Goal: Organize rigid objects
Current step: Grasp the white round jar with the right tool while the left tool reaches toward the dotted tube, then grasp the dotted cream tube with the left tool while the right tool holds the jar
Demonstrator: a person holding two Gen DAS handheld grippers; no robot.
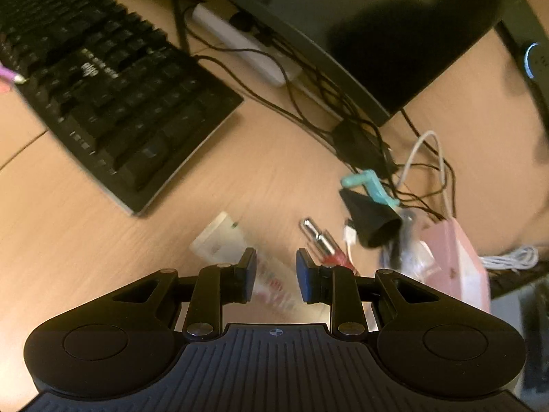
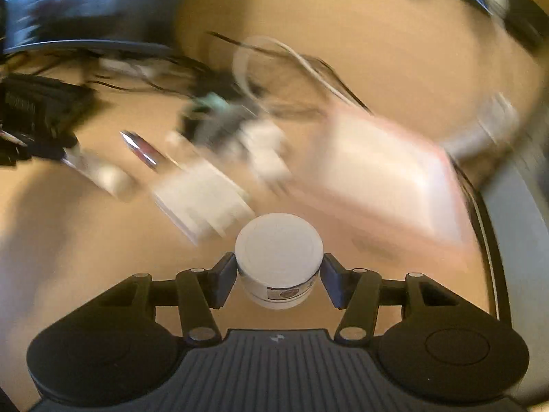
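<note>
In the left wrist view my left gripper (image 1: 276, 274) is open and empty above the wooden desk. Below and between its fingers lies a blurred clear tube with red print (image 1: 274, 283), and a white box (image 1: 214, 238) lies just ahead to the left. A silver and red pen-like item (image 1: 320, 238), a black cone (image 1: 372, 218) with a teal crank (image 1: 369, 185), and a pink box (image 1: 456, 261) lie to the right. In the right wrist view my right gripper (image 2: 278, 276) is shut on a small white round jar (image 2: 278, 250), held above the desk.
A black keyboard (image 1: 103, 86) lies at the left, a monitor (image 1: 360, 17) at the back with a white power strip (image 1: 240, 44) and tangled black cables (image 1: 343, 110). The right wrist view is motion-blurred; the pink box (image 2: 387, 175), white items (image 2: 202, 202) and silver pen (image 2: 142, 151) show ahead.
</note>
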